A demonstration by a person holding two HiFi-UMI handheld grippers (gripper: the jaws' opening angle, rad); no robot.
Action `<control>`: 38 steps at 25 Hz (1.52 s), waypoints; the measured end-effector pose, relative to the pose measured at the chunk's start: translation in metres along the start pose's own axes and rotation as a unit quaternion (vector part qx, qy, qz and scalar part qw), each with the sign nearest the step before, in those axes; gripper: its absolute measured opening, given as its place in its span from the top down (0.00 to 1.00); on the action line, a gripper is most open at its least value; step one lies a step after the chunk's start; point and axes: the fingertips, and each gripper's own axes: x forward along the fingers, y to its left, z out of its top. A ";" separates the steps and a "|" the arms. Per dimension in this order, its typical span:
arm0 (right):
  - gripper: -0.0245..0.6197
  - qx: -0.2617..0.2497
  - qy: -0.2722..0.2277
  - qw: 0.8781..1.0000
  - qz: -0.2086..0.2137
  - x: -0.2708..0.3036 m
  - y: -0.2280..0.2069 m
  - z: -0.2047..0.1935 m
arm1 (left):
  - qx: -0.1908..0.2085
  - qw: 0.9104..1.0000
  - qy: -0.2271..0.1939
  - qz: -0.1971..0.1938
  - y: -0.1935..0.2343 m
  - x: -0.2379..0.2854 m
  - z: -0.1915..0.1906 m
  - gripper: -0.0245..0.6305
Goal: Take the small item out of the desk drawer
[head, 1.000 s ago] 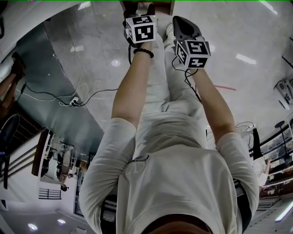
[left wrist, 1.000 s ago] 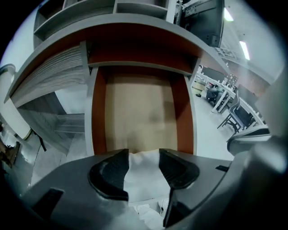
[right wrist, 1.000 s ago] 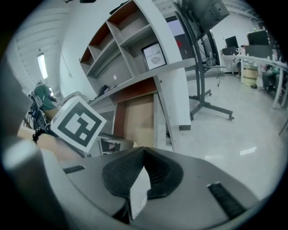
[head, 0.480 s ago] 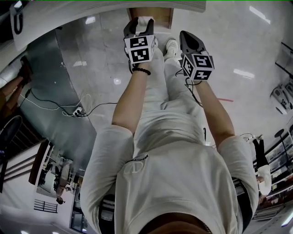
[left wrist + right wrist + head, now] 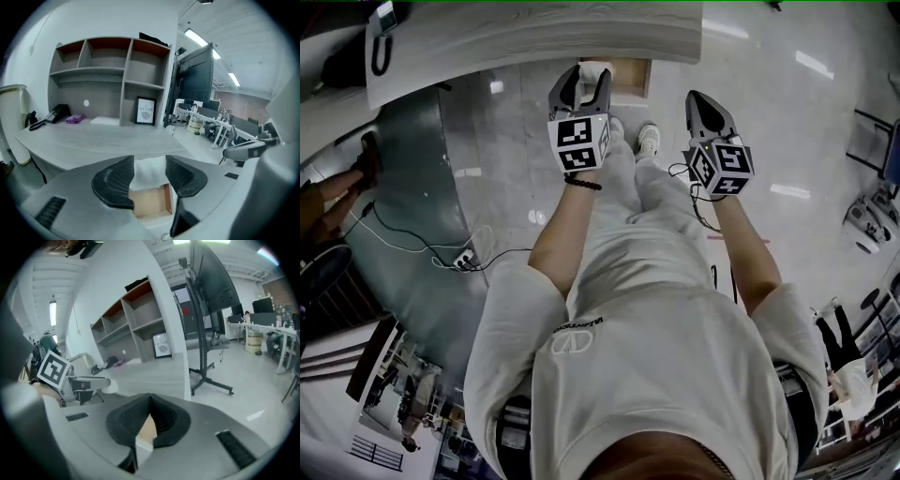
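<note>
The small white item (image 5: 150,172) is no longer in the drawer (image 5: 151,202). It sits pinched between the jaws of the left gripper (image 5: 585,81), which are part-way closed with both ribbed pads (image 5: 117,180) bearing on its sides. The head view shows it held up in front of the table (image 5: 93,138), with the open wooden drawer below and beyond it. The drawer's bottom looks bare in the left gripper view. From its creased, puffy outline the item appears to be a soft wad, perhaps paper or cloth, though its material cannot be told for sure. I would expect it to be very light and easily squashed, not stiff or fragile. It is unlikely to slide on the ribbed pads unless the pinch is loosened. The present hold across its middle seems the sensible place, since the bulk fills the gap there and a loose corner would pull free or tear. A gentle squeeze should be enough, and more would only flatten it. The right gripper (image 5: 150,403) has its jaws closed together with nothing between them, and it is held up just beside the left one, apart from the item.
</note>
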 end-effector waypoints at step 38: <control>0.96 -0.099 -0.296 0.948 -0.059 -0.209 0.021 0.291 | 0.106 0.899 -0.424 0.019 -0.020 -0.294 0.369 0.64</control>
